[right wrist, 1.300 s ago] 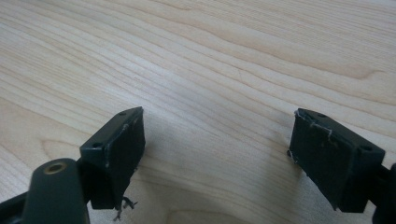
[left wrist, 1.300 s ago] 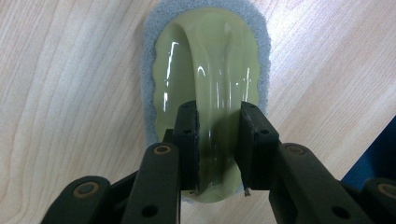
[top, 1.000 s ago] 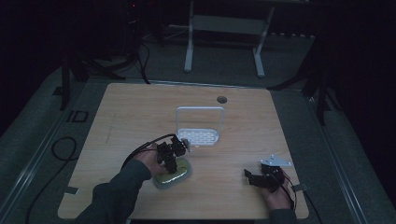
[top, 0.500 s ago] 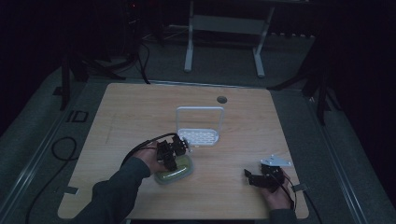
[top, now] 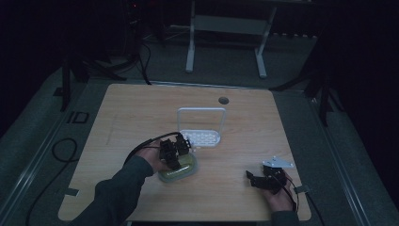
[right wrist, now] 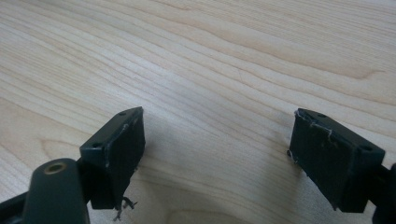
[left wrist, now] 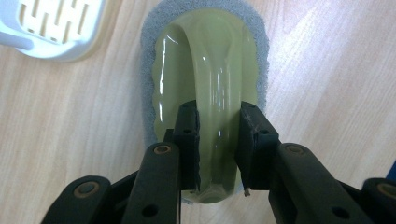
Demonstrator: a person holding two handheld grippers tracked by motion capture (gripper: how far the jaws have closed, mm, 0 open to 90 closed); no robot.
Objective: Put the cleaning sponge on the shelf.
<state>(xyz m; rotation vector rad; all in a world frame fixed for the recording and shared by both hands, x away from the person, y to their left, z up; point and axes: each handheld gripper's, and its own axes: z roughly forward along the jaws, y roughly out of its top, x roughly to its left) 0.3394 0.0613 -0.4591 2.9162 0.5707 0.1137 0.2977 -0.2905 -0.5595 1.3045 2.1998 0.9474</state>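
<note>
A pale green scrubber with a looped handle and a grey pad underneath (left wrist: 210, 79) lies flat on the wooden table (top: 141, 108), just in front of a white slotted holder (top: 201, 137). My left gripper (left wrist: 218, 140) is shut on the scrubber's handle, one black jaw on each side of the loop; from above the scrubber (top: 181, 168) sits under that gripper (top: 173, 153). My right gripper (right wrist: 217, 154) stands open over bare wood with nothing between its fingers, near the table's front right edge (top: 264, 180).
The white holder (left wrist: 51, 28) has a tall wire frame (top: 201, 113) behind it. A round cable hole (top: 223, 100) is at the table's far side. A cable (top: 146, 143) trails from the left gripper. Dark floor and a metal stand lie beyond the table.
</note>
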